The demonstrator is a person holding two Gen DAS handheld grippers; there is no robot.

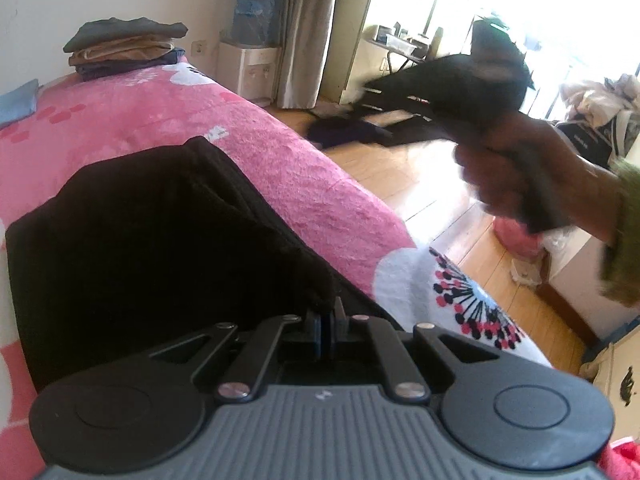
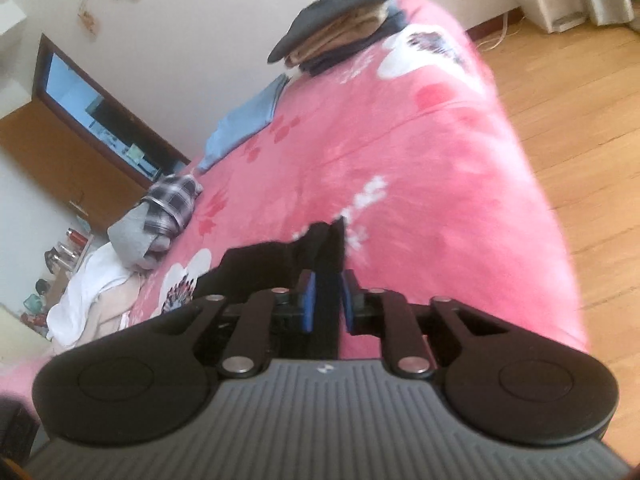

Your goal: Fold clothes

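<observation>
— Two grippers, and they stand differently. Where is each?

— In the left wrist view the left gripper (image 1: 328,320) sits at the lower centre of the frame, tilted down over the bed, its blue pads pressed together on a corner of the black garment (image 1: 160,232). That garment lies folded on the pink blanket (image 1: 280,152), filling the left middle of the frame.

— And the other hand?

— The right hand (image 1: 516,176) shows at the right of that same frame, blurred, fist wrapped round its gripper's handle, with a green sleeve cuff (image 1: 624,240) at the far right edge. It hangs out past the bed's edge, over the wooden floor (image 1: 400,168).

— What about its jaws?

— In the right wrist view the right gripper (image 2: 329,300) points down across the bed, tilted, with its blue pads a little apart. A strip of black cloth (image 2: 320,248) runs up between them; whether the pads still press on it I cannot tell.

— Anything else on the bed?

— A stack of folded clothes (image 2: 340,28) at the upper centre of that frame, a folded blue cloth (image 2: 244,120) below and left of it, and a loose heap with a plaid shirt (image 2: 168,204) at the left.
</observation>
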